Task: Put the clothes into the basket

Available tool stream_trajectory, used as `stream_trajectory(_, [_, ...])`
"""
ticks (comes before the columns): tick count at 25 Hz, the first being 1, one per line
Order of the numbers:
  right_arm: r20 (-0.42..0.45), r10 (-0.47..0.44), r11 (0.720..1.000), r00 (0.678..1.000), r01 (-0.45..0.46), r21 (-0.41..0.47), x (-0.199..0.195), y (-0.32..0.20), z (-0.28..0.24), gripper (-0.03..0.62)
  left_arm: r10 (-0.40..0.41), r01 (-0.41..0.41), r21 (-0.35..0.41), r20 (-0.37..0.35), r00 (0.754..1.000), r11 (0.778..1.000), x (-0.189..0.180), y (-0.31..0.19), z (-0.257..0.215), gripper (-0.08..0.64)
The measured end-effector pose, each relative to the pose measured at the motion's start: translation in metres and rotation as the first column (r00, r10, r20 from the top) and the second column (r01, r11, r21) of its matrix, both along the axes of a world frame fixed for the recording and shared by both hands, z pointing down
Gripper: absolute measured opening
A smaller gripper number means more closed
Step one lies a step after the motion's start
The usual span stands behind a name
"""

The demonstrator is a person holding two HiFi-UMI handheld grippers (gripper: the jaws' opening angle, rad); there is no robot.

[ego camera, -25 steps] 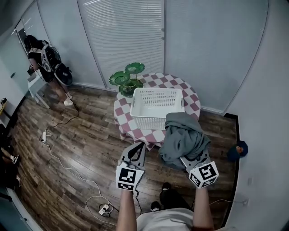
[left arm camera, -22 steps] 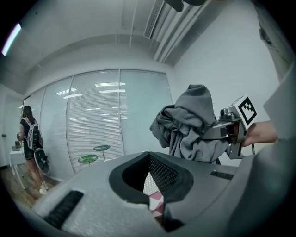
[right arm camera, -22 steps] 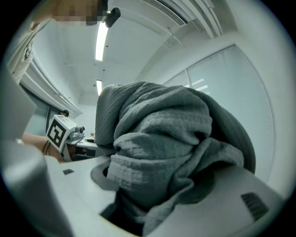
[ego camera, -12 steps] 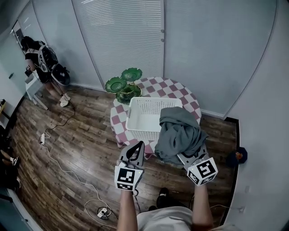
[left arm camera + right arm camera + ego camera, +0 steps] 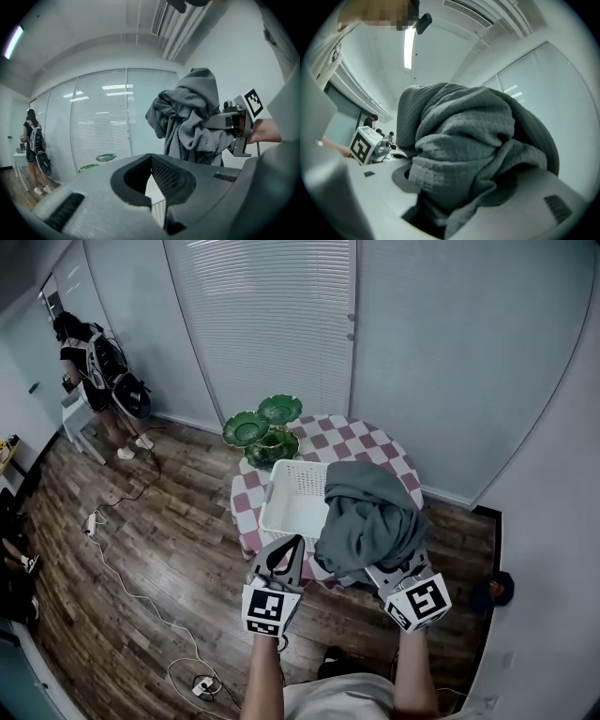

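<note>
A bunched grey garment [image 5: 367, 517] hangs from my right gripper [image 5: 389, 563], which is shut on it; the cloth covers the jaws. In the head view it hovers over the right end of the white slatted basket [image 5: 292, 501] on the round checkered table [image 5: 375, 442]. The right gripper view is filled by that grey garment [image 5: 473, 140] wedged between the jaws. My left gripper [image 5: 292, 545] is held level beside it, in front of the basket, its fingers meeting at the tips with nothing in them. The left gripper view shows the garment [image 5: 192, 117] to the right.
Green leaf-shaped dishes [image 5: 267, 423] stand at the table's back left. A person [image 5: 89, 362] stands by a white desk at far left. Cables and a power strip [image 5: 202, 682] lie on the wood floor. A wall of blinds rises behind the table.
Both grippers have moved forward toward the table. The garment, earlier in front of the basket's right corner, now hangs over the basket's right end.
</note>
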State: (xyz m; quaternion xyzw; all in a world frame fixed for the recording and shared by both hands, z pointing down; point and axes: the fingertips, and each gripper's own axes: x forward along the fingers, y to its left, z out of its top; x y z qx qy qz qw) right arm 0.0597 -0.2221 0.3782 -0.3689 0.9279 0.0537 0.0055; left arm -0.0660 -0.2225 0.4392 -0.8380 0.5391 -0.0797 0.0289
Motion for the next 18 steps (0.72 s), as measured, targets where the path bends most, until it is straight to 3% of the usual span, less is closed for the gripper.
stream_trajectory(8, [0.049,-0.023,1.000,0.999,0.022,0.010,0.000,-0.037,-0.008,0.282,-0.101,0.101,0.011,0.010,0.995,0.995,-0.013,-0.026,-0.006,0.012])
stream_trajectory(18, [0.106,-0.023,1.000,0.994,0.025,-0.018,0.004,-0.059,-0.011,0.284,-0.119,0.120,-0.012,0.028,0.992,0.993,-0.018,-0.049,-0.008,0.012])
